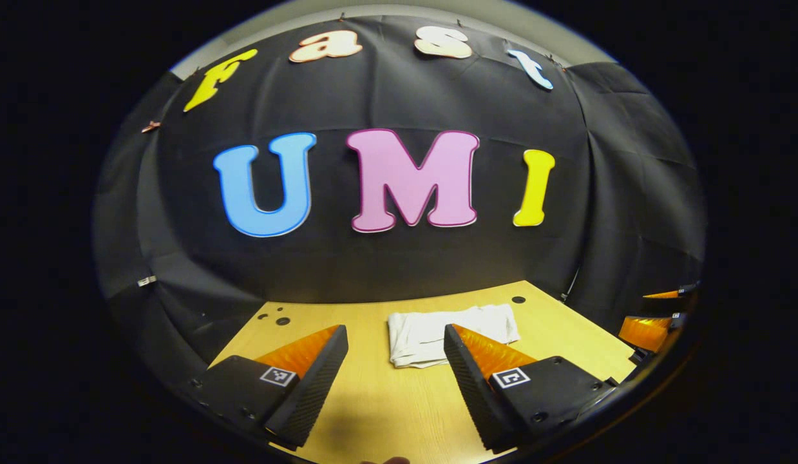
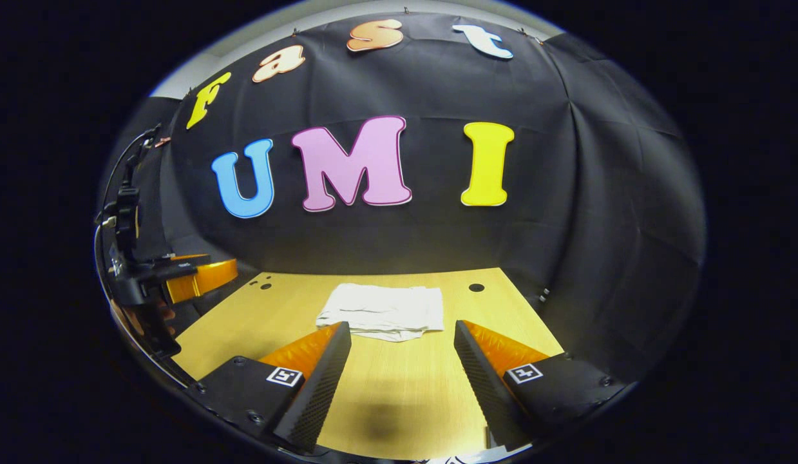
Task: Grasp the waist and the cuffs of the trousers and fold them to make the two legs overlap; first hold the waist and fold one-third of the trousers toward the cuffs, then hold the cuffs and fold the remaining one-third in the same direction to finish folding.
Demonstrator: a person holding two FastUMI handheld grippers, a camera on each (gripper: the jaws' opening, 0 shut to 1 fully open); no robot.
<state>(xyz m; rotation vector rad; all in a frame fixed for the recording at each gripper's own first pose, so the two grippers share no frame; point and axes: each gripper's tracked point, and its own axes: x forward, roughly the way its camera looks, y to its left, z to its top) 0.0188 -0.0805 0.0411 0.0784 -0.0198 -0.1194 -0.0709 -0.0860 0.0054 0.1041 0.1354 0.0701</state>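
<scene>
Item: white trousers, folded into a compact bundle, long axis 9-to-3 | Location: wooden table, far centre, 12 o'clock of both grippers | left gripper: jaws spread, empty | right gripper: jaws spread, empty | Step: folding appears complete; next, only withdrawal likely.

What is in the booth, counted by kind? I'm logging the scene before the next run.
Trousers, white and folded: 1
Table, wooden: 1
Grippers: 2, the left gripper and the right gripper, both open and held back from the trousers
Total: 4
</scene>
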